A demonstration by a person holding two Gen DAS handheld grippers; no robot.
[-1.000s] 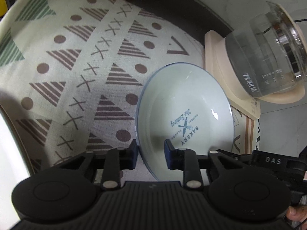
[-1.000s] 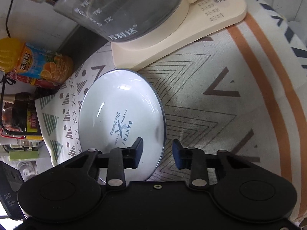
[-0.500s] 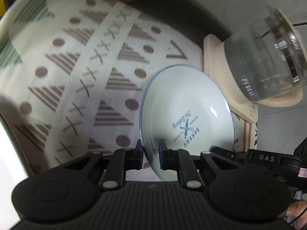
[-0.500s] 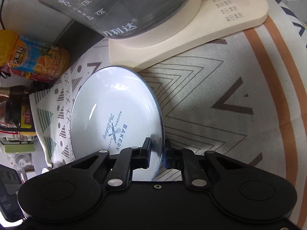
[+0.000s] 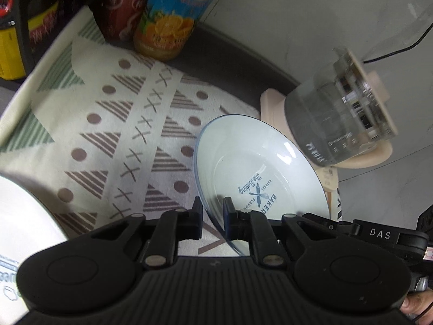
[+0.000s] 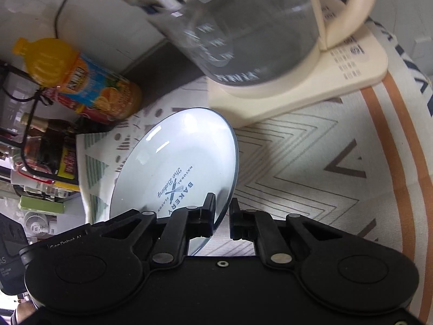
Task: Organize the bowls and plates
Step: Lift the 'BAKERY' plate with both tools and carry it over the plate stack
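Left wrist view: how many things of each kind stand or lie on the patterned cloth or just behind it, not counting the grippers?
Plates: 2
Bottles: 2
Kettles: 1
Total: 5

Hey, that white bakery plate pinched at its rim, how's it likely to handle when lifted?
The plate looks glazed and glossy, so probably slippery in a thin rim pinch. Likely stiff and breakable ceramic. Held on opposite edges by the left tool and right tool, it should stay level if both rise together.
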